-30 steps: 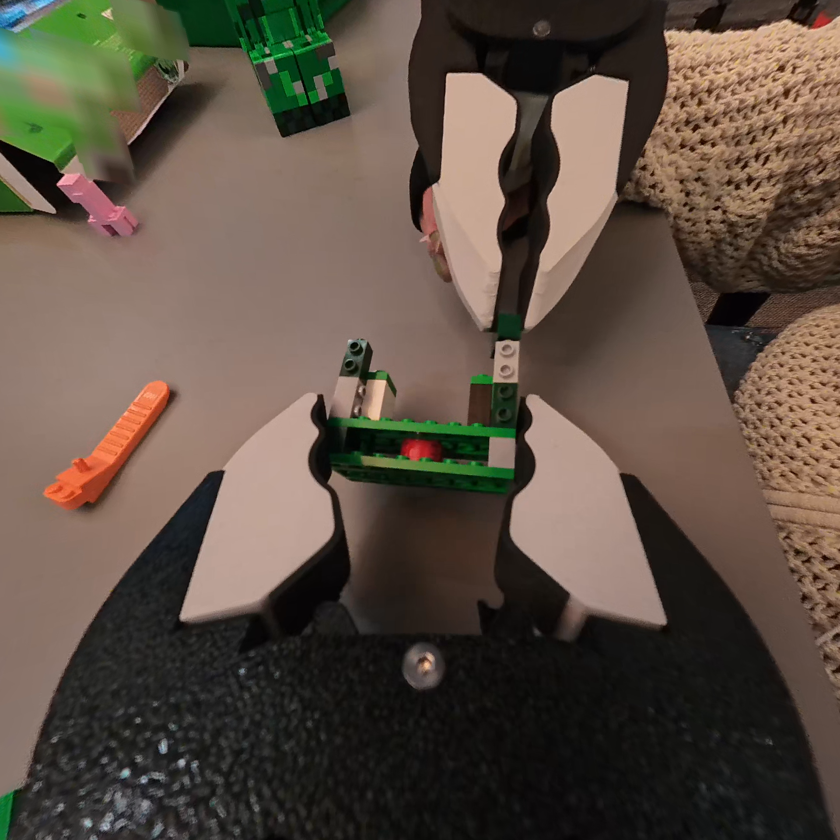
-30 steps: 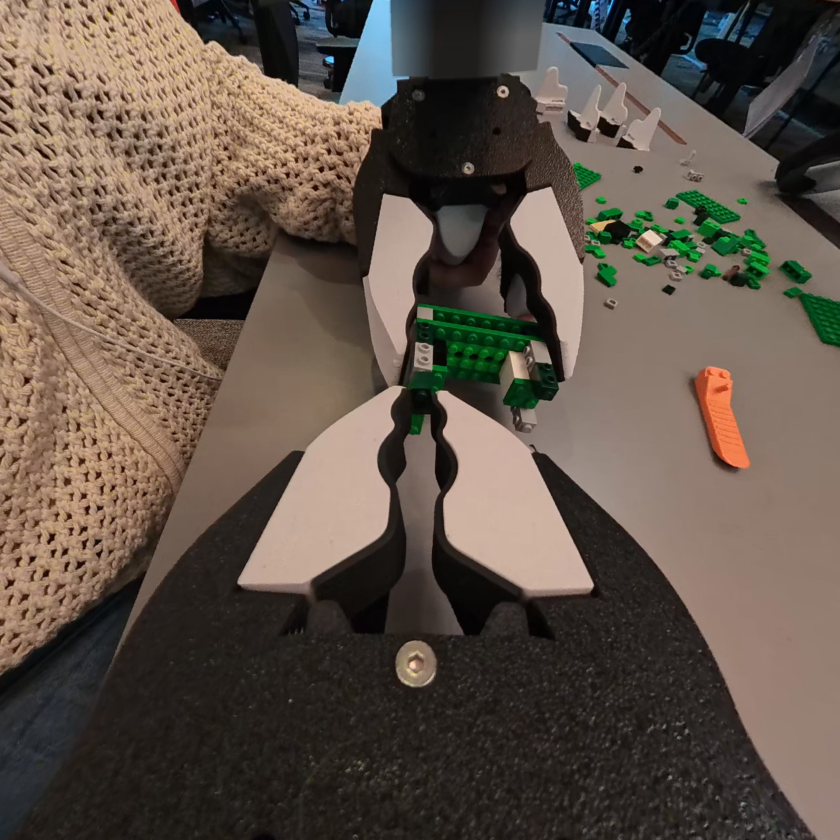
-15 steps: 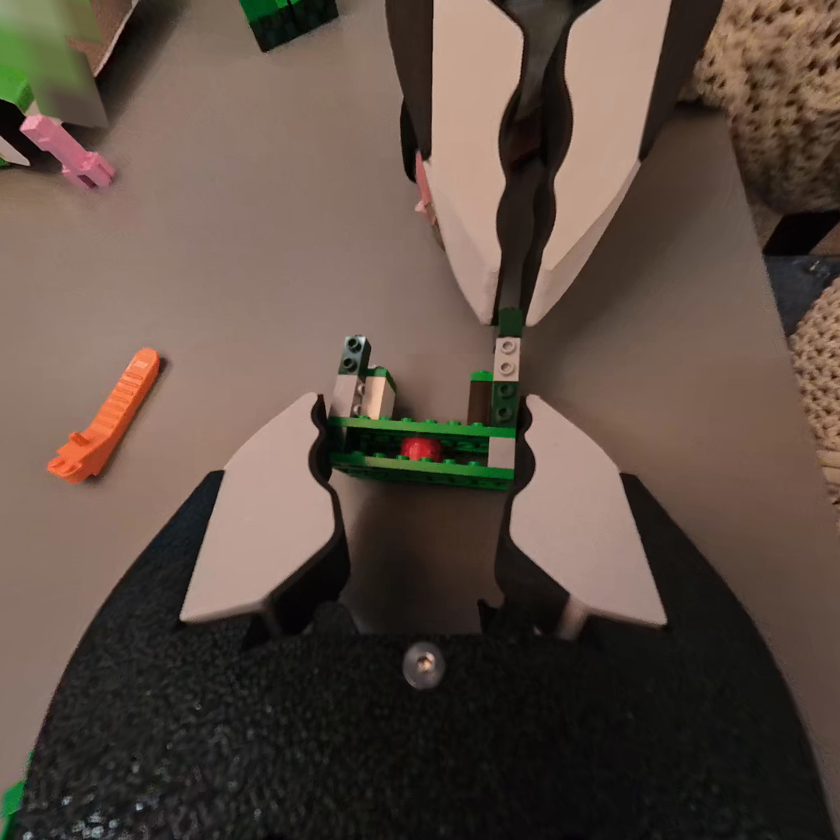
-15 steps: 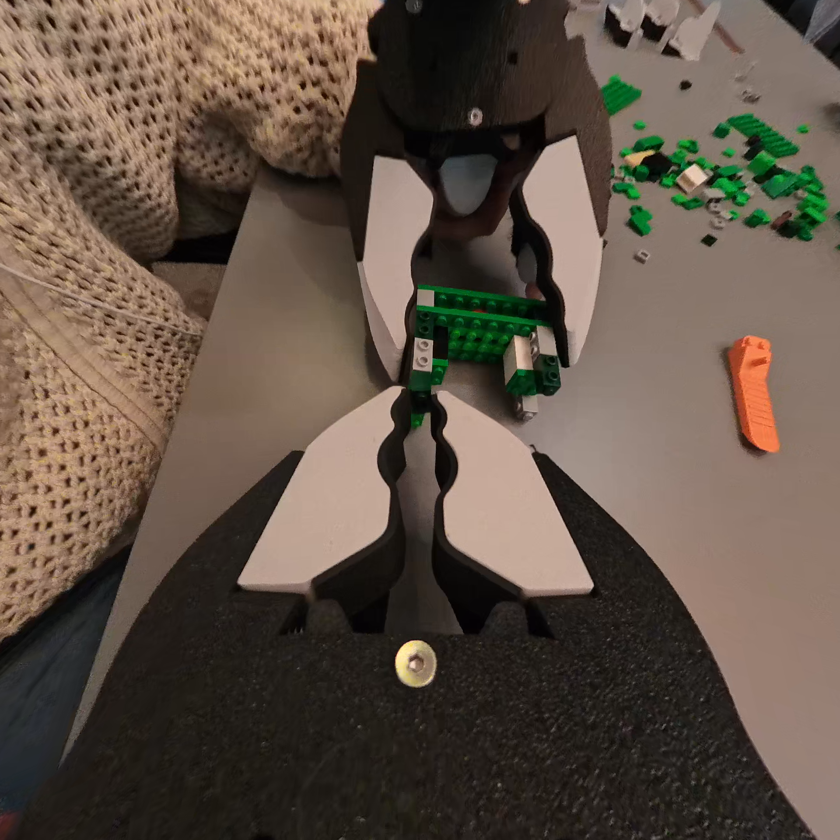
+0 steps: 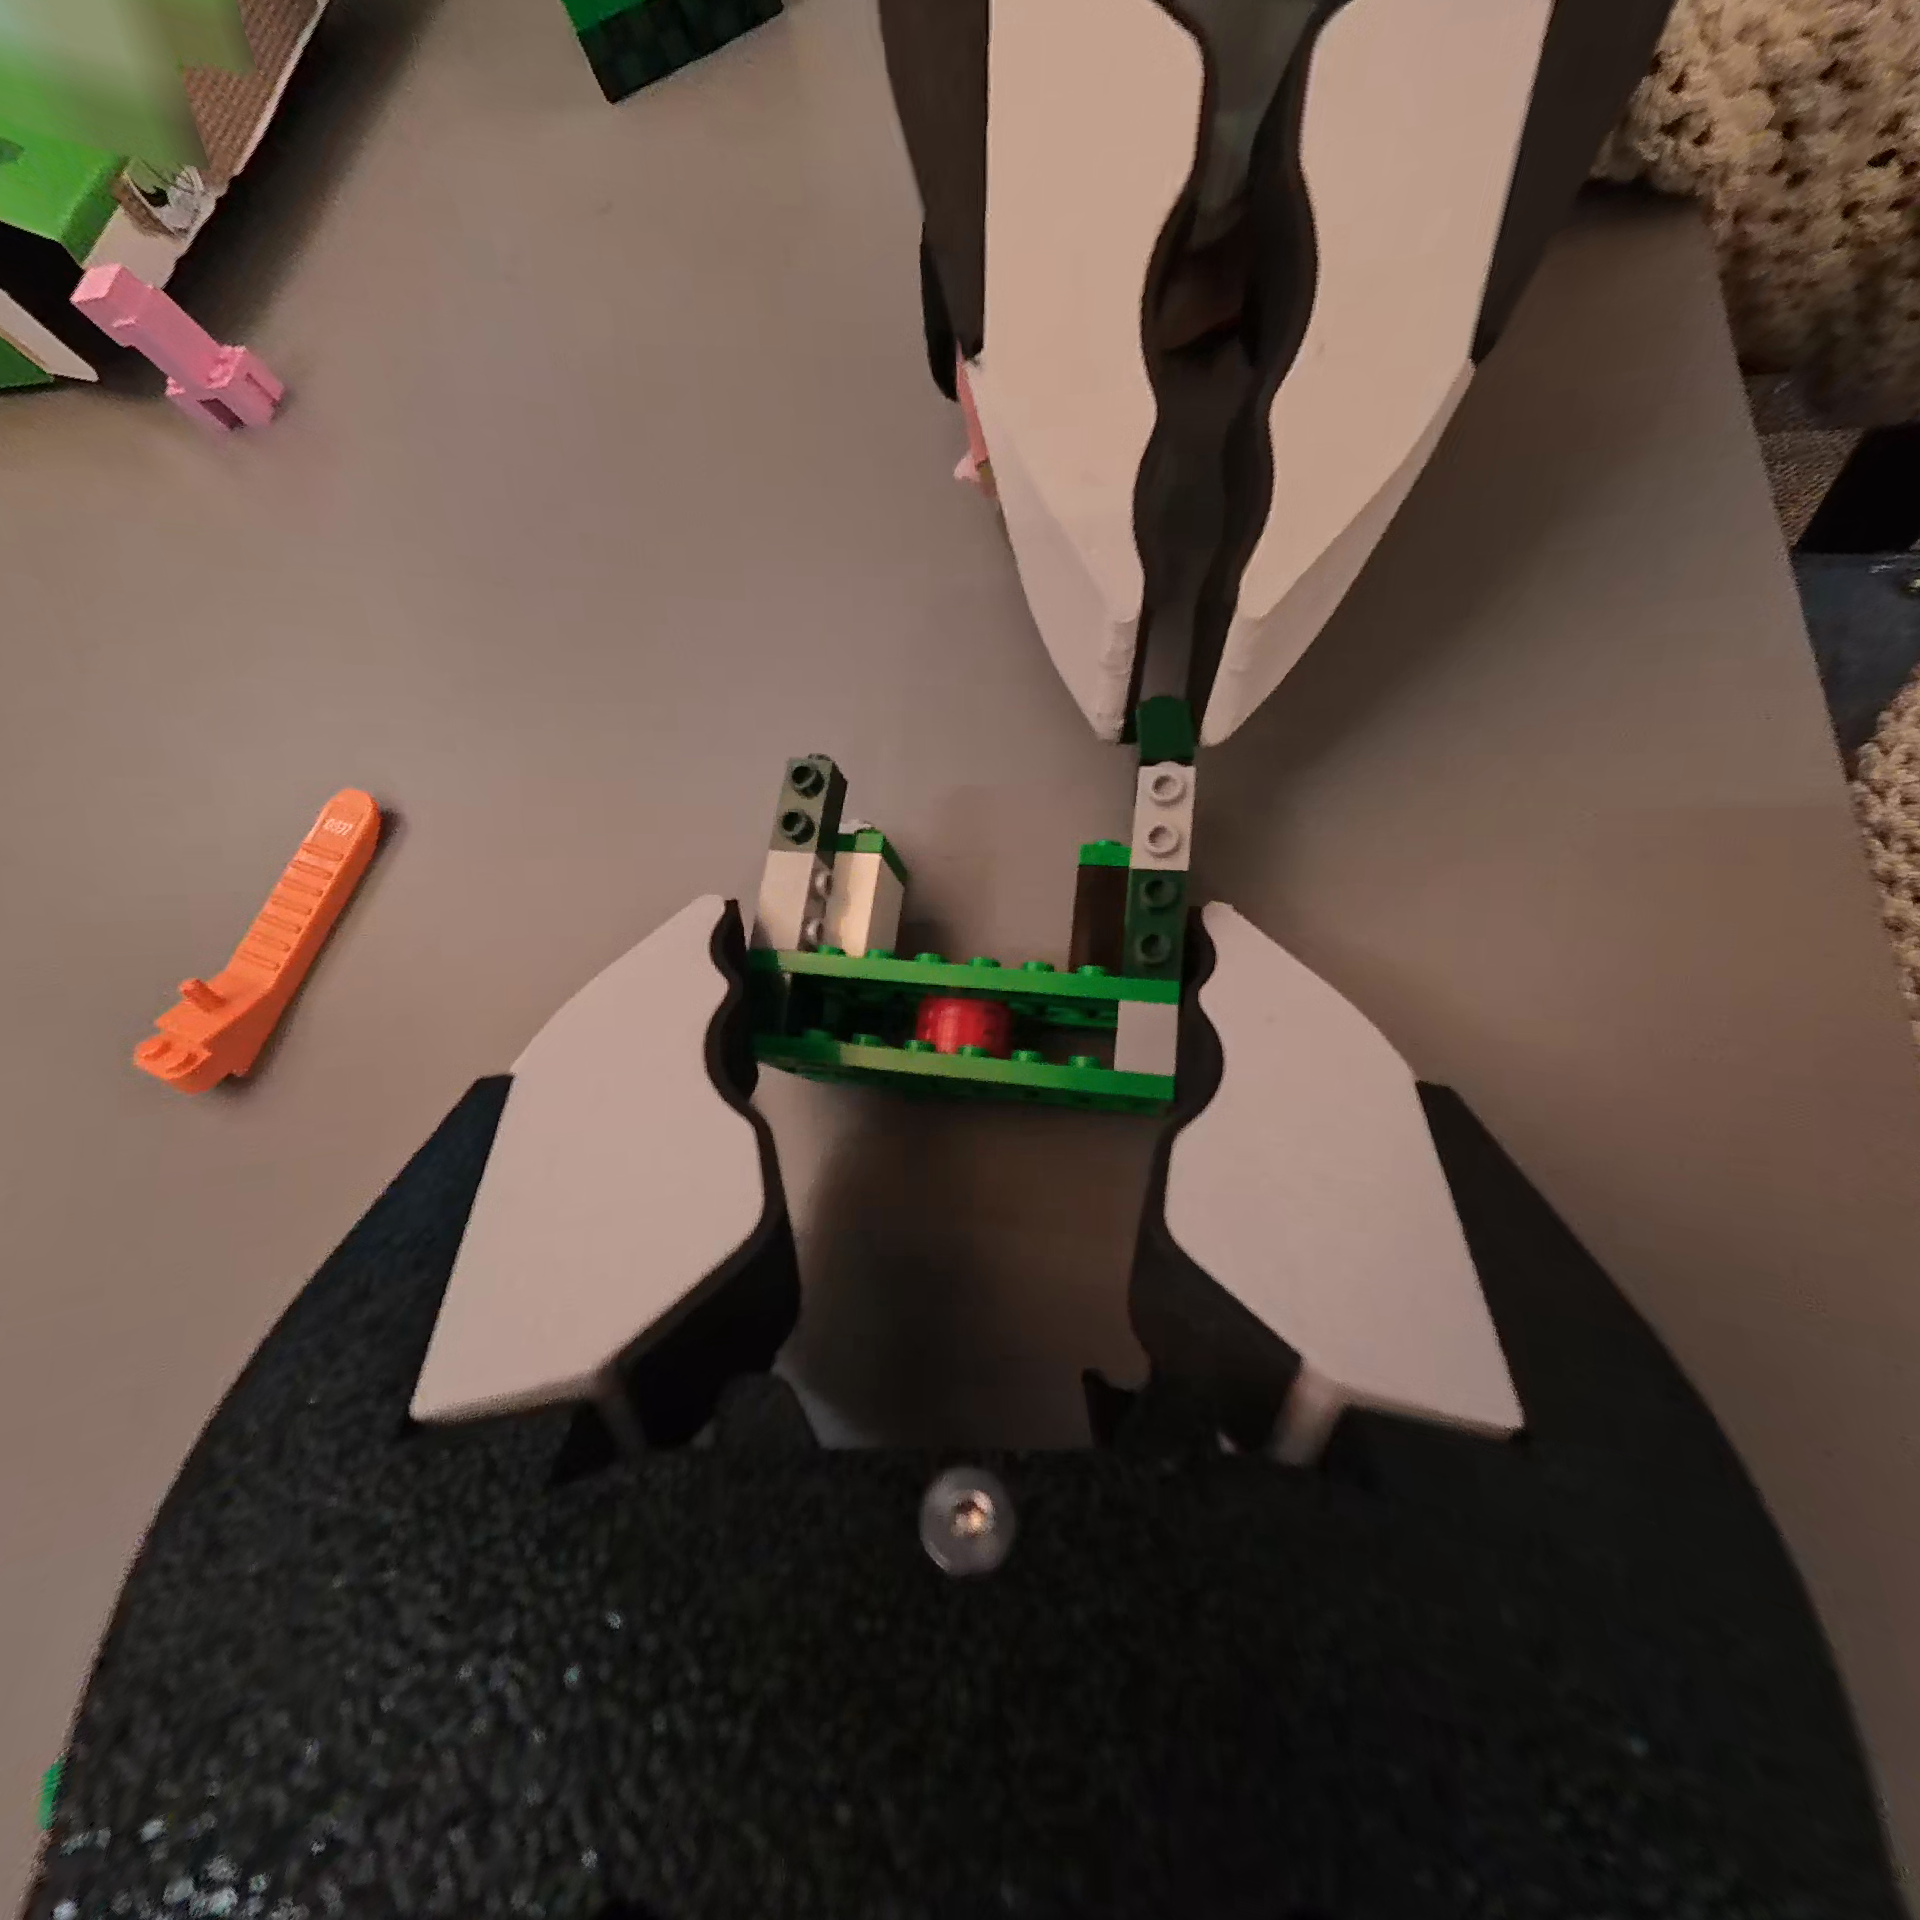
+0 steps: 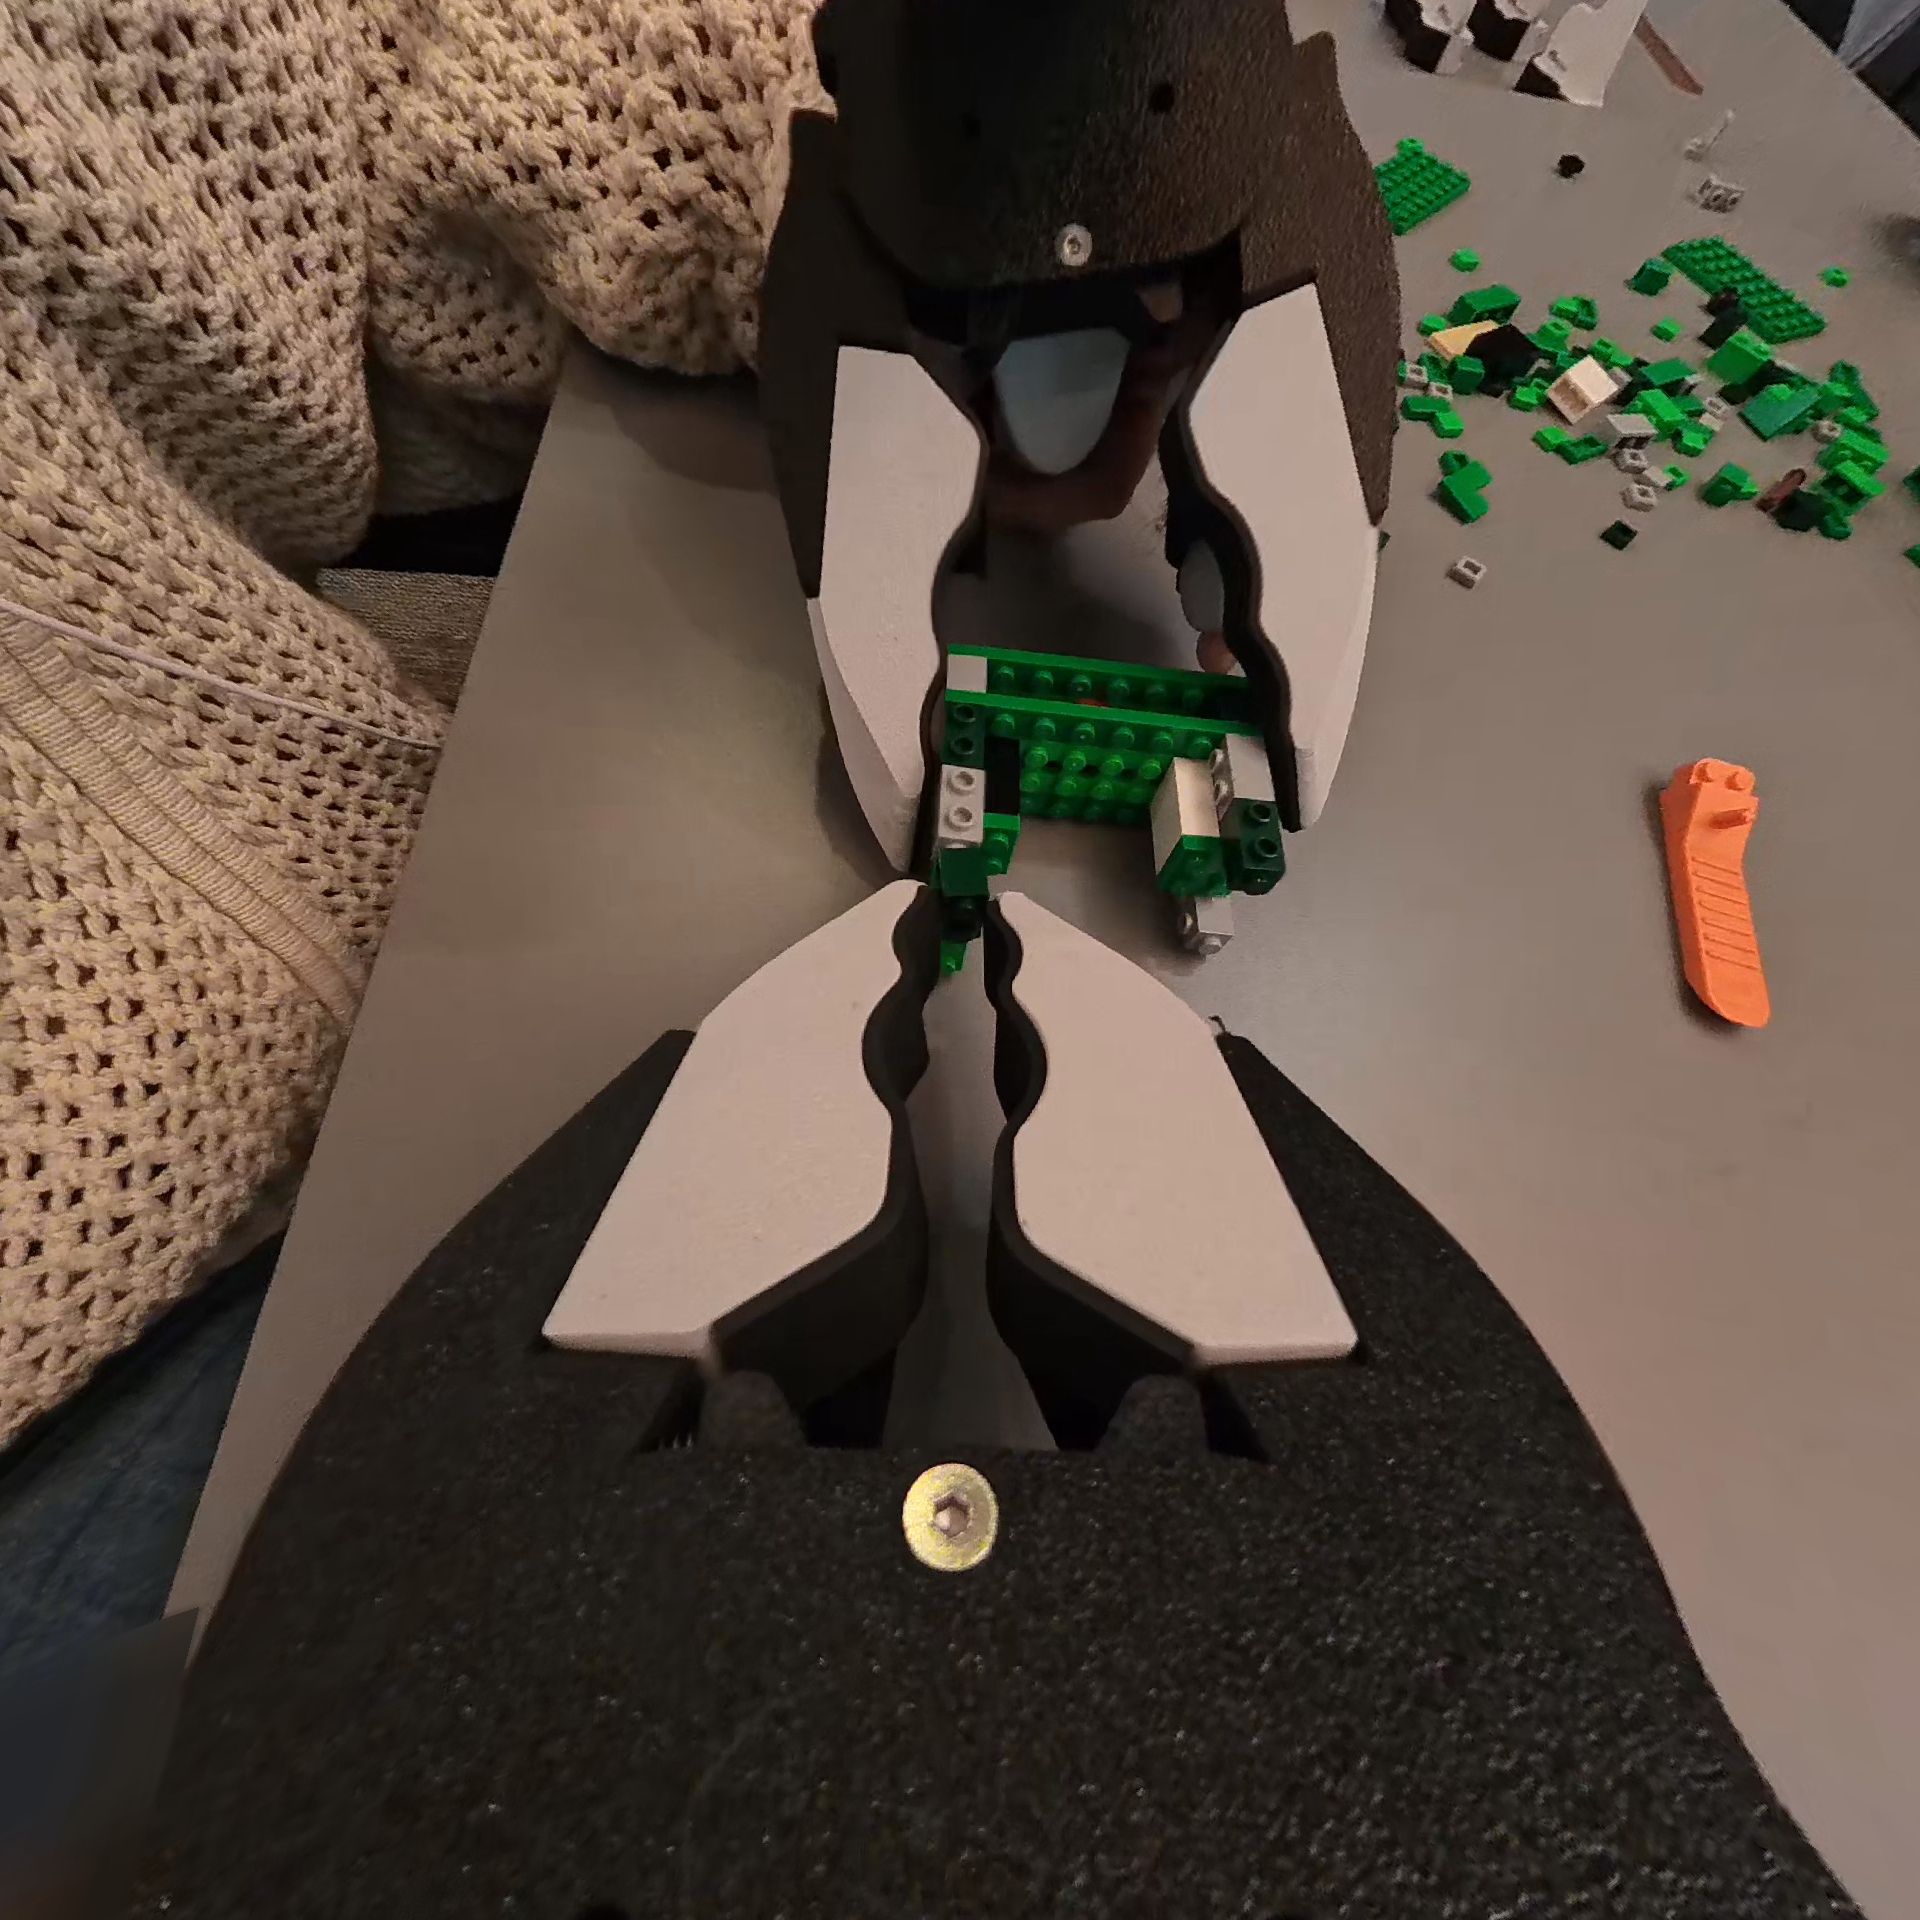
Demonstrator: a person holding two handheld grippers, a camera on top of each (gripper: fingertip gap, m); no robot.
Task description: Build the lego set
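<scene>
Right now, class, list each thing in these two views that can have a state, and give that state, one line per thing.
left gripper: shut on the green frame, gripping both ends.
right gripper: shut on the small green brick.
green frame: held clear of the table, red piece inside.
small green brick: on top of the grey-and-green column.
orange brick separator: lying flat, untouched.
loose green bricks: scattered, unassembled.

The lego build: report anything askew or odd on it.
On the lego build, held by the left gripper, the white and green corner cluster sits tilted, a grey piece hanging off its end. Otherwise nothing stands out.
</scene>
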